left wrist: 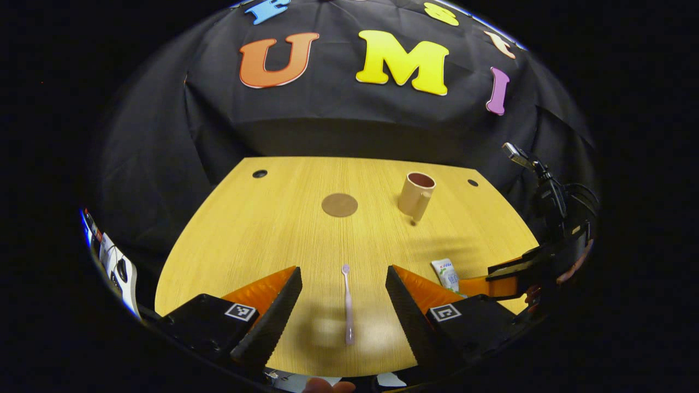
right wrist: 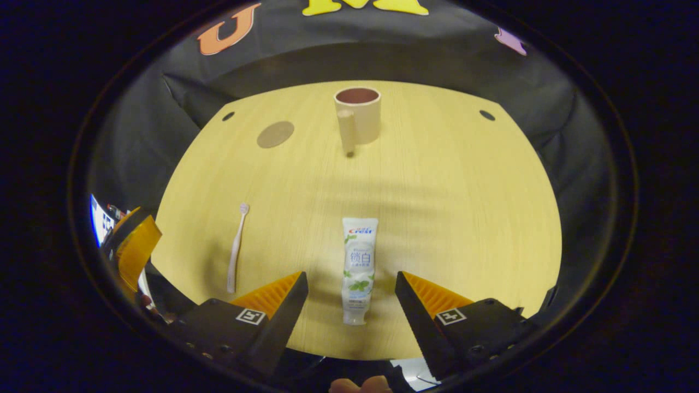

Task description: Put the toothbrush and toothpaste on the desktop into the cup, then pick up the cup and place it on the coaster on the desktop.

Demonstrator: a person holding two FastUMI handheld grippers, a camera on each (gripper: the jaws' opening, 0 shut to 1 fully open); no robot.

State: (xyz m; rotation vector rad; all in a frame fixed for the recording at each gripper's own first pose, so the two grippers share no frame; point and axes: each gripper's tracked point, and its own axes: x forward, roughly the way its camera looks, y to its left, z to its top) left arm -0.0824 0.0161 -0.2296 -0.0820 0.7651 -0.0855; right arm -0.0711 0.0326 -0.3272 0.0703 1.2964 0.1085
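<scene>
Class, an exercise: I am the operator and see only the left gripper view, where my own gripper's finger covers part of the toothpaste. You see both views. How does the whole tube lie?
Observer: The toothpaste lies flat on the desktop, cap end toward the right gripper.
Operator: Is that gripper gripping it?
Observer: No. Its jaws stand open, and the toothpaste lies between the fingers, clear of both.
Operator: Which way does the cup's handle point?
Observer: The cup has its handle turned toward the right gripper, roughly in line beyond the toothpaste.
</scene>
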